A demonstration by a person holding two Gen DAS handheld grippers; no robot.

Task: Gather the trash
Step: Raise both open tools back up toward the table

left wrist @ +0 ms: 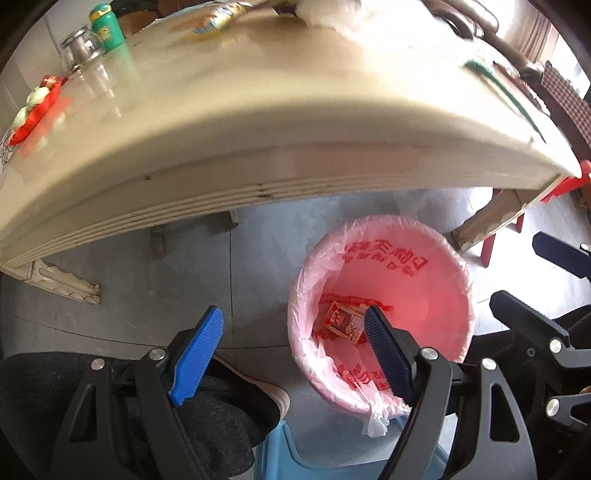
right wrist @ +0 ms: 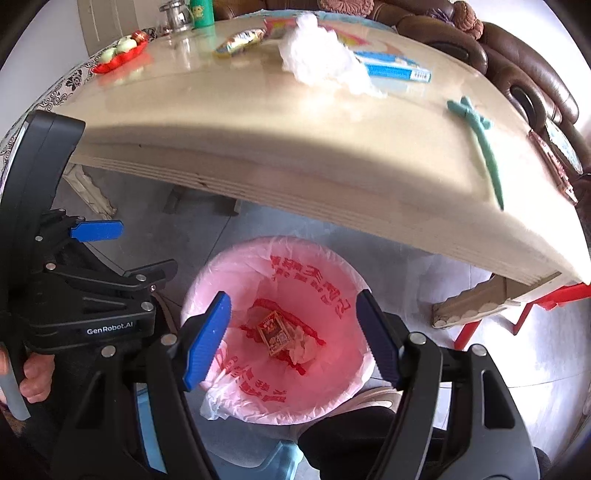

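Both the left gripper (left wrist: 291,326) and right gripper (right wrist: 293,310) gape empty above a pink-lined bin (right wrist: 229,269); bench (right wrist: 258,140) at twelve o'clock.

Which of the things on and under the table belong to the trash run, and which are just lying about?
Job: pink-lined bin, red box already inside it, white crumpled wad, snack wrapper.

Probably bystanders: fruit tray, green bottle, glass jar, teal tool.

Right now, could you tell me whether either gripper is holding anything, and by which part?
Nothing is held: the left gripper and right gripper both stand open and empty above the pink-lined bin.
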